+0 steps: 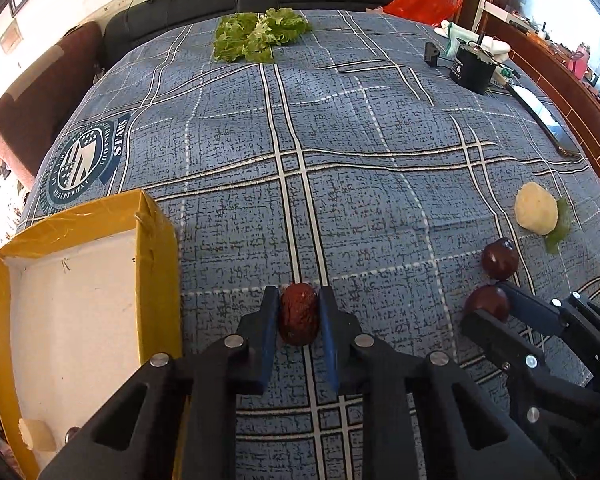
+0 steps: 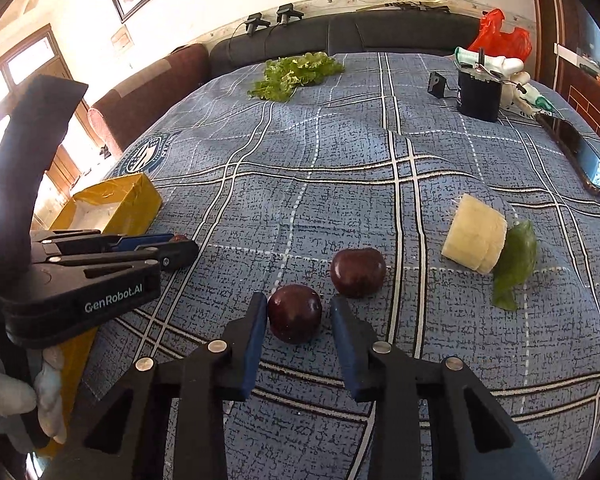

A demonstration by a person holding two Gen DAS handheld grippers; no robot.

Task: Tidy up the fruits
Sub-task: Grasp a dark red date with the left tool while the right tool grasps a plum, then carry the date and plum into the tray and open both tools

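A wrinkled red-brown date (image 1: 299, 314) lies on the blue checked cloth (image 1: 380, 168), and my left gripper (image 1: 299, 294) is shut on it, both blue pads pressed against its sides. The right wrist view shows that gripper (image 2: 180, 242) at the left, held by a gloved hand (image 2: 4, 404). My right gripper (image 2: 298, 302) is shut on a dark plum (image 2: 295, 313) that rests on the cloth; the left wrist view shows this grip (image 1: 485, 302) too. A second dark plum (image 2: 358, 272) sits just behind it, untouched. The yellow box (image 1: 156, 236) with a white floor stands left of the date.
A pale peeled fruit chunk (image 2: 474, 236) and a green leaf (image 2: 516, 264) lie to the right of the plums. Lettuce (image 2: 296, 74) sits at the far edge. At the far right are a black cylinder (image 2: 480, 96), a phone (image 2: 588, 160) and an orange bag (image 2: 500, 36).
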